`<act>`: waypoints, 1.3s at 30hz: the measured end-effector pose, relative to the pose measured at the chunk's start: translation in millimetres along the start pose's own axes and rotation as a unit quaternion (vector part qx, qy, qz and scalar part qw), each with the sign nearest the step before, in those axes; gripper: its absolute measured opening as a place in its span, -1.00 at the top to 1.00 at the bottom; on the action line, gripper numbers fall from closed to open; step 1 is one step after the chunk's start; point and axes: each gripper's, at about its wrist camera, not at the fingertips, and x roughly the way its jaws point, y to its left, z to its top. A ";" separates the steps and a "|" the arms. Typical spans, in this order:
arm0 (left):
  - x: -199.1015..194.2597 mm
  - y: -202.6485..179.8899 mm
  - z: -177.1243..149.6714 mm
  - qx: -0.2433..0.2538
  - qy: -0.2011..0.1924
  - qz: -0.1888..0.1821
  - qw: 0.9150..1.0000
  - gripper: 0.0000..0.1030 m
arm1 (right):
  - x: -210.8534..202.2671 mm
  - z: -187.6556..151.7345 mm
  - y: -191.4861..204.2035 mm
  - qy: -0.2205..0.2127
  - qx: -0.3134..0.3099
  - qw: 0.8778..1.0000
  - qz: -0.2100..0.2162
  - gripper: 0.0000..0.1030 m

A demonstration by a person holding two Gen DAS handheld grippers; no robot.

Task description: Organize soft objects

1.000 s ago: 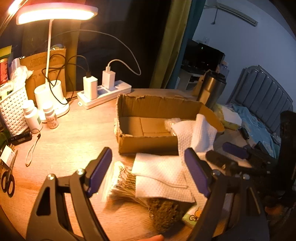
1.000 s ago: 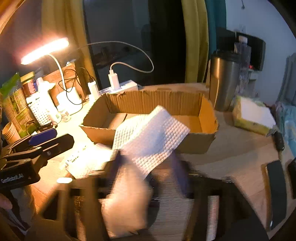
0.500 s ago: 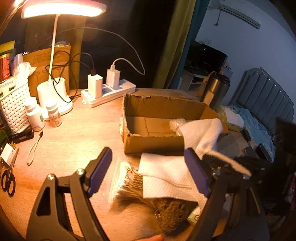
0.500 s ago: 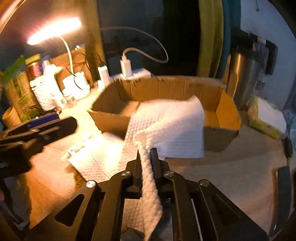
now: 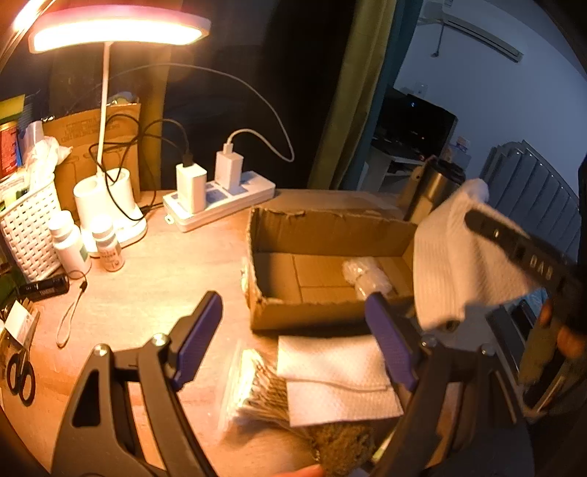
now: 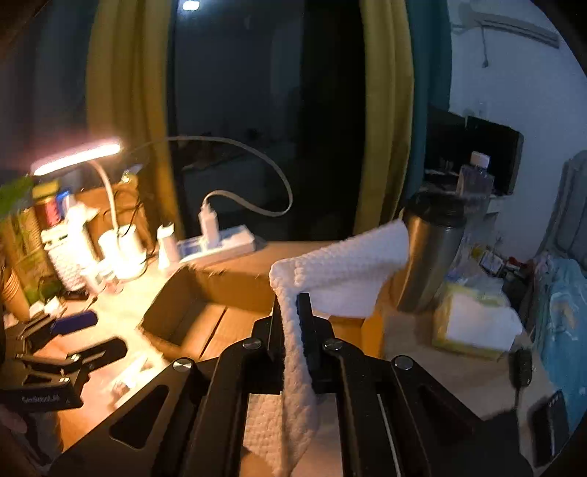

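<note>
My right gripper [image 6: 291, 304] is shut on a white textured cloth [image 6: 341, 271] and holds it in the air above the near right part of the open cardboard box [image 6: 190, 312]. In the left wrist view the cloth [image 5: 455, 257] hangs at the box's right end [image 5: 330, 235], with the right gripper's arm [image 5: 521, 249] across it. A clear plastic packet [image 5: 363, 275] lies inside the box. My left gripper [image 5: 293, 341] is open and empty, low over a folded white paper towel [image 5: 334, 381], a bag of cotton swabs [image 5: 253, 389] and a brown-green scrubber [image 5: 345, 451].
A desk lamp [image 5: 110, 33], power strip with chargers [image 5: 220, 198], white basket [image 5: 25, 227], two small bottles [image 5: 106, 242] and scissors [image 5: 20, 374] stand at the left. A steel tumbler [image 6: 429, 253] and a yellow sponge pack [image 6: 473, 323] stand right of the box.
My right gripper has lifted the white cloth off the pile and raised it up over the box's right end. The left gripper stays open in place.
</note>
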 end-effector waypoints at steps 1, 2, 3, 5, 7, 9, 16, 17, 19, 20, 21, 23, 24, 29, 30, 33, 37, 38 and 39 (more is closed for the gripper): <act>2.0 0.9 1.3 -0.001 0.001 0.002 1.000 -0.59 | 3.0 3.4 -4.0 -0.004 0.001 1.000 -0.003 0.88; 3.9 1.9 2.1 -0.002 0.001 0.003 1.000 -0.59 | 6.7 5.7 -7.4 -0.005 0.002 1.000 -0.005 0.88; 6.1 2.6 3.0 -0.003 0.003 0.004 1.000 -0.59 | 10.3 6.5 -11.0 -0.004 0.003 1.000 -0.008 0.88; 10.5 3.4 3.8 -0.004 0.005 0.006 1.000 -0.59 | 23.3 7.3 -18.3 0.004 0.005 1.000 -0.015 0.88; 14.9 3.8 3.7 -0.003 0.008 0.008 1.000 -0.59 | 38.4 3.5 -23.5 0.019 0.007 1.000 -0.020 0.88; 19.1 4.5 3.1 -0.003 0.011 0.009 1.000 -0.59 | 54.0 -3.0 -27.5 0.037 0.009 0.999 -0.020 0.88; 31.5 4.6 0.8 -0.003 0.024 0.011 1.000 -0.59 | 104.6 -31.0 -29.3 0.122 0.006 0.992 -0.019 0.88; 32.4 3.8 0.6 -0.002 0.024 0.010 1.000 -0.59 | 111.7 -36.5 -27.8 0.141 0.001 0.990 -0.016 0.87; 33.2 2.6 -0.1 0.001 0.025 0.009 1.000 -0.59 | 118.4 -43.4 -23.7 0.161 -0.007 0.987 -0.010 0.81; 33.4 2.4 -0.3 0.001 0.025 0.010 1.000 -0.59 | 118.5 -45.1 -22.3 0.164 -0.008 0.986 -0.007 0.75; 33.3 2.6 -0.4 0.001 0.025 0.010 1.000 -0.59 | 116.5 -45.2 -22.1 0.163 -0.008 0.987 -0.007 0.56; 32.6 2.8 -0.4 0.000 0.024 0.010 1.000 -0.59 | 109.2 -41.3 -22.0 0.151 -0.004 0.989 0.000 0.29; 31.9 2.5 -0.5 0.001 0.024 0.011 1.000 -0.59 | 105.1 -39.1 -21.4 0.144 -0.003 0.989 0.003 0.10; 23.6 -1.7 -1.4 0.006 0.017 0.009 1.000 -0.59 | 73.0 -27.3 -18.2 0.101 -0.006 0.995 0.001 -0.11; 21.5 -3.0 -2.1 0.007 0.016 0.008 1.000 -0.59 | 70.0 -24.2 -19.2 0.097 -0.006 0.995 0.000 -0.11; 14.9 -6.1 -3.4 0.009 0.012 0.006 1.000 -0.59 | 54.2 -18.6 -20.8 0.080 -0.003 0.997 -0.009 -0.11; 5.6 -8.8 -5.1 0.012 0.006 0.003 1.000 -0.59 | 36.9 -20.1 -23.2 0.072 -0.002 0.997 -0.016 -0.15; 3.3 -9.5 -5.6 0.012 0.005 0.002 1.000 -0.59 | 35.7 -22.0 -23.9 0.074 -0.003 0.997 -0.016 -0.17; 1.3 -10.3 -6.1 0.013 0.004 0.001 1.000 -0.59 | 36.1 -24.6 -22.2 0.080 -0.006 0.997 -0.016 -0.22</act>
